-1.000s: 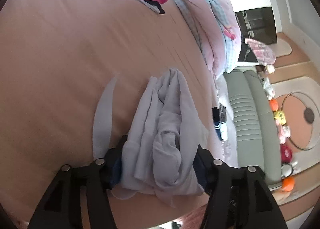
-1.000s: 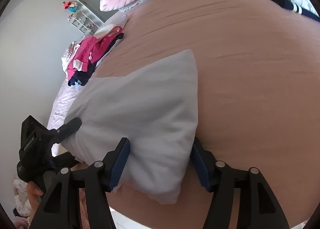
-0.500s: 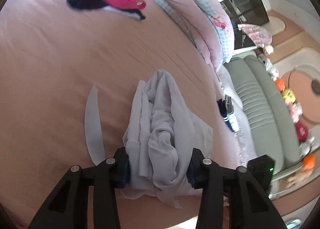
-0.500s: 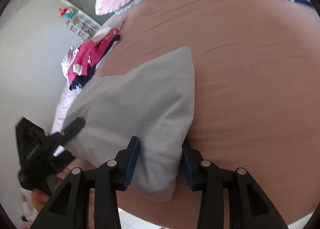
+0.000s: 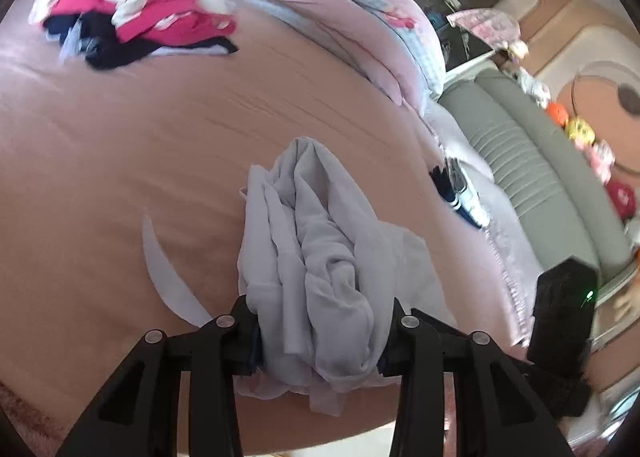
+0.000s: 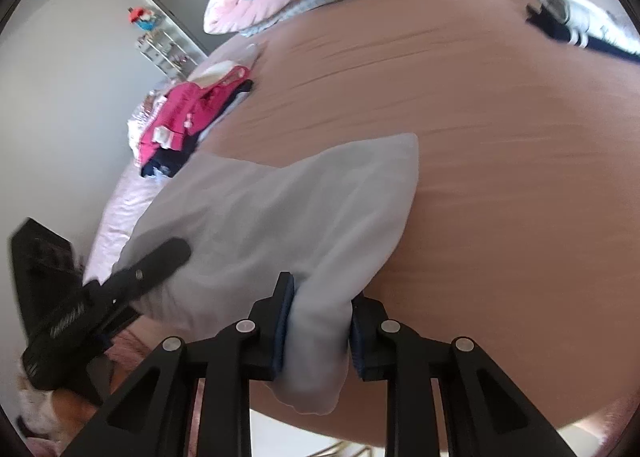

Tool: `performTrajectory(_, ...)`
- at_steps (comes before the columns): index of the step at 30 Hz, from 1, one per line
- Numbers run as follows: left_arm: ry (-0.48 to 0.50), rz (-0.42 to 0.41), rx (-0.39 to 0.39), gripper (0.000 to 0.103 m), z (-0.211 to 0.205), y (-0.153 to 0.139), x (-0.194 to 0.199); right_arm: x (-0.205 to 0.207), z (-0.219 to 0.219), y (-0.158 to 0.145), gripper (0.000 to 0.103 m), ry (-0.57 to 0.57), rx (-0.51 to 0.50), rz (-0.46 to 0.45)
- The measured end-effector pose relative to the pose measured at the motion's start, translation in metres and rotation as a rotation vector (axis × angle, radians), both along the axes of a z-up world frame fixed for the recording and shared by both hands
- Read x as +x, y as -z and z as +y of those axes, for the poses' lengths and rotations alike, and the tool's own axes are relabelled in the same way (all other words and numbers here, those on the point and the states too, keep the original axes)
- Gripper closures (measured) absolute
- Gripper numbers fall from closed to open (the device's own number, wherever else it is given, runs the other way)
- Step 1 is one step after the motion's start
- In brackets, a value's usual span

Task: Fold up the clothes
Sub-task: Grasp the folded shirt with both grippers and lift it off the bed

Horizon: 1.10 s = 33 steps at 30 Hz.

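Clamping grey garment [image 5: 320, 257]: left gripper [image 5: 320, 337], right gripper [image 6: 318, 325]; peach bedsheet [image 5: 120, 157], grey sofa [image 5: 552, 161] beside.

Both tools tighten on the grey garment

The right tool [image 6: 318, 331] has narrowed from a wide gape to a pinch on the garment [image 6: 280, 217]; the left tool [image 5: 320, 331] squeezes its bunched end tighter.

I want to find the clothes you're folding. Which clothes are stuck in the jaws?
The pale grey garment, pinched by both grippers. The pink and dark pile lies loose, far up the bed.
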<state>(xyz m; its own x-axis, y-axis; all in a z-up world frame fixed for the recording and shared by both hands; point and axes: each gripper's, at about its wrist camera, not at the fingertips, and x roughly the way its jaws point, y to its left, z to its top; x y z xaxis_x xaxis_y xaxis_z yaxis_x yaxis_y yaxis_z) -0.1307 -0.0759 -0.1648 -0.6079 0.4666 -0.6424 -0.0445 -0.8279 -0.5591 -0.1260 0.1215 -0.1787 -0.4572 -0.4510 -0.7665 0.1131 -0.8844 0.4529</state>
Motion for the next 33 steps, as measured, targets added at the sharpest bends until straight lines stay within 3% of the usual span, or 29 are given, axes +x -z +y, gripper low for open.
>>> performTrajectory(4, 0.004, 0.023, -0.006, 0.067, 0.007, -0.011, 0.007, 0.004, 0.008, -0.010, 0.079, -0.003, 0.020, 0.013)
performTrajectory(9, 0.052, 0.059, 0.043, 0.067, 0.037, -0.029, 0.013, 0.015, 0.031, -0.039, 0.079, -0.004, 0.050, 0.064)
performTrajectory(14, 0.128, 0.064, 0.093, 0.067, 0.083, -0.042, 0.001, 0.024, 0.087, -0.055, 0.079, 0.067, 0.028, 0.064)
performTrajectory(20, 0.256, 0.017, 0.123, 0.067, 0.160, -0.044, -0.047, 0.019, 0.169, -0.066, 0.079, 0.177, 0.030, 0.066)
performTrajectory(24, 0.318, 0.053, 0.108, 0.067, 0.224, -0.061, -0.090, -0.011, 0.229, -0.075, 0.079, 0.228, 0.039, 0.079)
performTrajectory(33, 0.278, 0.190, 0.152, 0.067, 0.335, -0.112, -0.214, -0.141, 0.352, -0.135, 0.079, 0.281, 0.099, 0.184)
